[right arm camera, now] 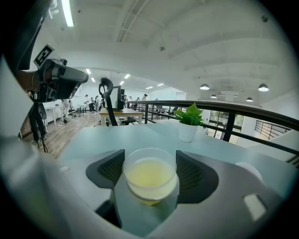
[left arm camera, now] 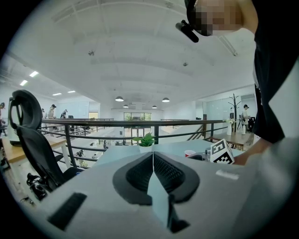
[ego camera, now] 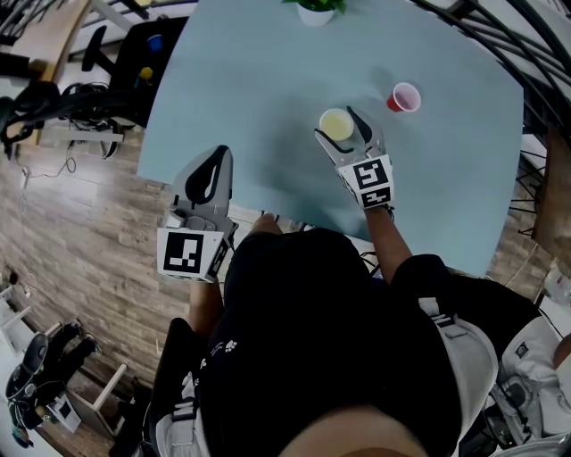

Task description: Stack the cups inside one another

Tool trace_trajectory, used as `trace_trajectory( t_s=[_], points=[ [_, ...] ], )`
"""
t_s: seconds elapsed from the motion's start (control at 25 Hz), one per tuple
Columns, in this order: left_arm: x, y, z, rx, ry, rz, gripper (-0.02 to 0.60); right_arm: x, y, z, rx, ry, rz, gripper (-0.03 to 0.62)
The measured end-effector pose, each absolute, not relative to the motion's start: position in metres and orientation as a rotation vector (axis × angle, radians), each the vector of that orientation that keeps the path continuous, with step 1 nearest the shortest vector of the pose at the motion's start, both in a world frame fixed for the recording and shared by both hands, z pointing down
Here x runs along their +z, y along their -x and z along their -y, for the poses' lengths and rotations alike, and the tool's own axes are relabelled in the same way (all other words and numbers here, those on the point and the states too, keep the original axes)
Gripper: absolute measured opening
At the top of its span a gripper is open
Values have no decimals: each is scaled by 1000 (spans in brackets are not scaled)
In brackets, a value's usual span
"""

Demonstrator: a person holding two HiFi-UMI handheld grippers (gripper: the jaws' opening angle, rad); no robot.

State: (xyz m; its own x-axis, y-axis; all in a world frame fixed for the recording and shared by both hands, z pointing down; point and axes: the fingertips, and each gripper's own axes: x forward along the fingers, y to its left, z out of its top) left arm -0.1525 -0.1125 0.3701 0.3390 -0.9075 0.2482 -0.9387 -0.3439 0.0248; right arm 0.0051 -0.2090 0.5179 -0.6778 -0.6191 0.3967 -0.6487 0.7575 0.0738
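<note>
A translucent yellow cup [ego camera: 337, 124] stands on the pale blue table [ego camera: 250, 98], with my right gripper [ego camera: 339, 127] shut on it, one finger on each side. In the right gripper view the yellow cup [right arm camera: 149, 179] fills the gap between the pads of the right gripper [right arm camera: 149, 157]. A red cup [ego camera: 404, 97] stands apart, to the right and slightly farther off; the red cup [left arm camera: 189, 153] also shows small in the left gripper view. My left gripper [ego camera: 218, 153] is over the table's near left edge, its jaws pressed together with nothing between them [left arm camera: 153, 158].
A small potted plant [ego camera: 315, 9] sits at the table's far edge, also seen as the plant [right arm camera: 188, 123] ahead of the right gripper. A black office chair [left arm camera: 28, 135] and a railing [left arm camera: 140, 123] lie beyond the table's left side.
</note>
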Motion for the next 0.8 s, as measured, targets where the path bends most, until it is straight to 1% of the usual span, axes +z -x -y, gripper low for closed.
trace_trajectory(
  t_s=[0.52,0.6,0.8],
  points=[
    [366,156,109,277,-2454,1679,-2,498,-6,207,92,-1030,2584,343],
    [366,155,109,271,-2461,1670,-3,492,-8,205,88,-1050,2597,324],
    [368,150,111,249,-2483,1639,-8,475,-18,201,126,-1132,2648,247]
  ],
)
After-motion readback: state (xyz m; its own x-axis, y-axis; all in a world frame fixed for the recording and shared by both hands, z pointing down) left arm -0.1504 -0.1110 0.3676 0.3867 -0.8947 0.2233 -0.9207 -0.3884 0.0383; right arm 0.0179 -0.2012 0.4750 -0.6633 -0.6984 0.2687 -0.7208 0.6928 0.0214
